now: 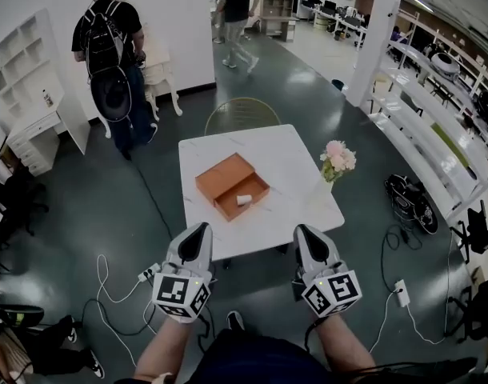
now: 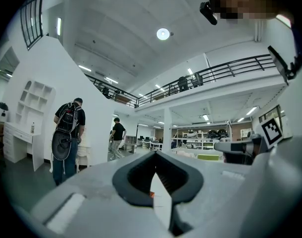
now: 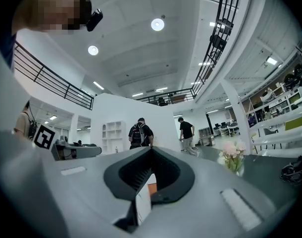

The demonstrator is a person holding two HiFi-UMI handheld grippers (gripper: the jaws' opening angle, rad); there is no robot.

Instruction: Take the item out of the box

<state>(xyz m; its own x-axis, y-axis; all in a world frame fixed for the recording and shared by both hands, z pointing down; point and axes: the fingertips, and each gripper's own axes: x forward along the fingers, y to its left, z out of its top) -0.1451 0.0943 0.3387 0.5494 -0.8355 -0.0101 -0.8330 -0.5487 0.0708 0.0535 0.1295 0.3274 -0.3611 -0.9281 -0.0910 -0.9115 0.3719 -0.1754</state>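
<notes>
Sitting on the square white table (image 1: pixel 288 162) is a flat orange box (image 1: pixel 232 185). It looks like smooth card with sharp corners. It lies open in two shallow halves, side by side. In the near half lies the item (image 1: pixel 244 200), a small white thing, short and round like a little roll. What it is made of I cannot tell. The table top is smooth and pale with faint grey marks, like stone. Pink and white flowers (image 1: pixel 338 159) stand near its right edge, to the right of the box.

The left gripper (image 1: pixel 202 227) and the right gripper (image 1: pixel 302 229) are grey, smooth and hard, with black ridged pads (image 2: pixel 167 175) inside. Both are at the near edge of the table, one left and one right, pointing toward the far side. The jaws of each are pressed together at the tips, with nothing held. The item lies farther off, between the two, well apart from both. A round wire chair (image 1: pixel 242 115) stands at the far side.
</notes>
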